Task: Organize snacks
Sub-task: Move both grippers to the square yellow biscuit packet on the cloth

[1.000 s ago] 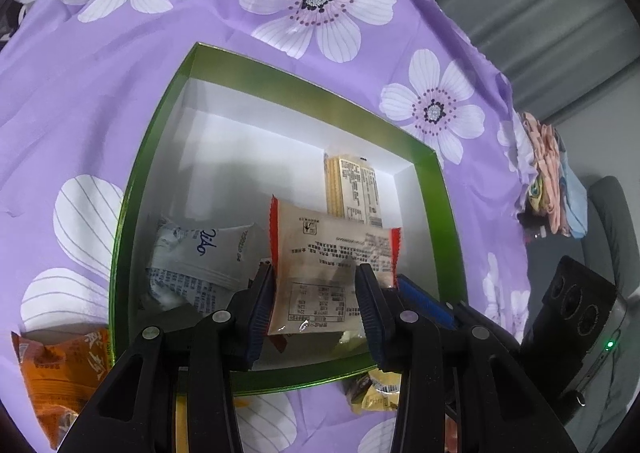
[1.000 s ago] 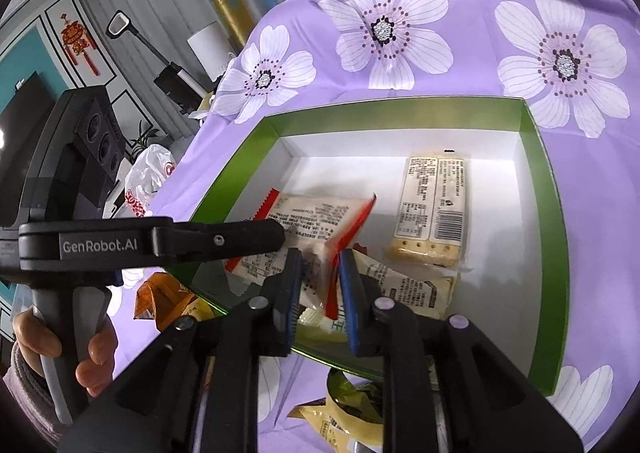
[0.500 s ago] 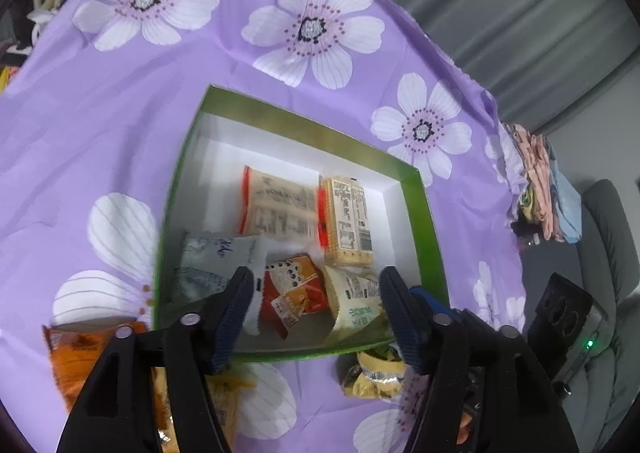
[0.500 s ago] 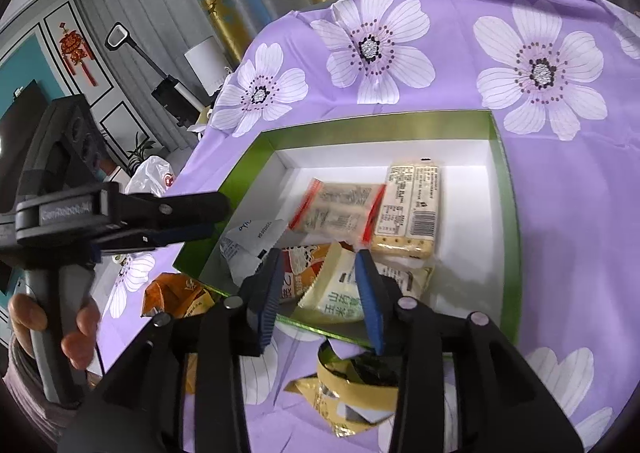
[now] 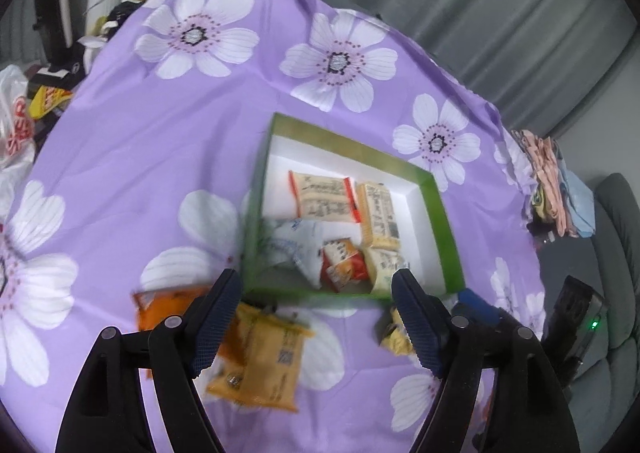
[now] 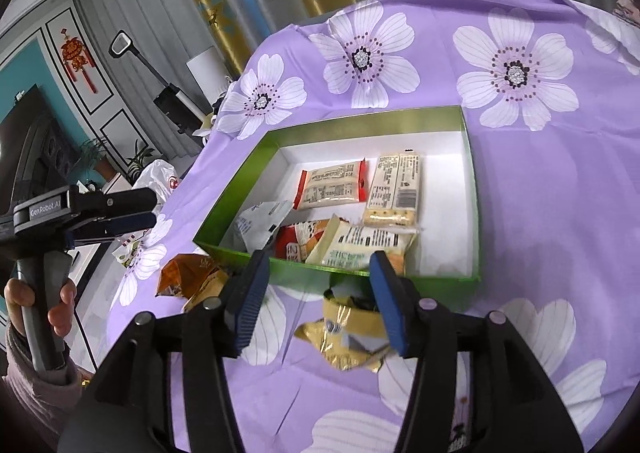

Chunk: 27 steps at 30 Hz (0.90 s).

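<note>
Box (image 6: pixel 404 269): five packets inside; three packets (image 6: pixel 344 333) on desk (image 6: pixel 540 213) at its 6 o'clock. Left gripper (image 5: pixel 316 317) and right gripper (image 6: pixel 320 293): jaws opening, nothing between them

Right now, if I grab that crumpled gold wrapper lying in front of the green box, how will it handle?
The gold wrapper looks torn open and crumpled, so probably floppy and very light. Its shiny film may slip between the pads.

Yellow packet (image 5: pixel 260 363) blurred; gold wrapper (image 6: pixel 350 329) partly behind claw.
</note>
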{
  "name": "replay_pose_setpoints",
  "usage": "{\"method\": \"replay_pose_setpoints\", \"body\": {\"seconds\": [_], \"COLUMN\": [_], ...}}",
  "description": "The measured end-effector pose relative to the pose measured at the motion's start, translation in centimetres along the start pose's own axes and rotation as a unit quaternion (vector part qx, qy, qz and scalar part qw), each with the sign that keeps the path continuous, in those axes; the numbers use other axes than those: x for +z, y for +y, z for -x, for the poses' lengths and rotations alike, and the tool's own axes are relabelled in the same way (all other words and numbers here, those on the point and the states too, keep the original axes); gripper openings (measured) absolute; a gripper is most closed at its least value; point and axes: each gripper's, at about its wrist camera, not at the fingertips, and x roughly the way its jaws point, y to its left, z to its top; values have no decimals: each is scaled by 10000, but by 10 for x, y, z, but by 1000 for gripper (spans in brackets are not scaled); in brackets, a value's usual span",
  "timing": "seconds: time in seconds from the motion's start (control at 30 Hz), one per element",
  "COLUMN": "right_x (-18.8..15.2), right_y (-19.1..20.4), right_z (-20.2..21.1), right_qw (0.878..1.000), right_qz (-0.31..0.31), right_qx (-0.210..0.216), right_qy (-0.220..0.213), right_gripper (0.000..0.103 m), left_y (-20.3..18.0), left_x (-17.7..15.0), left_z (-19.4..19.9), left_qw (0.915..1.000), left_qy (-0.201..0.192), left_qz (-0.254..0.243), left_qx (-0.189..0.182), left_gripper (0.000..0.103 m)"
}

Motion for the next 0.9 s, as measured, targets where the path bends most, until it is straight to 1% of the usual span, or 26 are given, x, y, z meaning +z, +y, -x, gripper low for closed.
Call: {"method": "replay_pose_setpoints", "body": {"seconds": [0.23,0.43,0.63,0.9], "right_x": [-18,-36,-57,-80], "right_y": [5,11,16,29], "right_z": [14,24,30,21], "right_qw": [10000,9999,9997,9986], "right_qz": [3,-9,32,186], "right_qx": [-45,-53,-24,48], "right_qy": [29,93,232,501], "right_gripper": [61,63,65,65], "left_y": [20,32,39,54], "left_x": [-28,-51,-72,-92], "left_z": [16,16,10,4], "left_qw": [9997,9992,9984,9970], "left_qy": [33,179,363,401], "left_qz": [200,336,426,659], "left_qx": [113,138,96,-39], "left_gripper": [78,78,78,78]}}
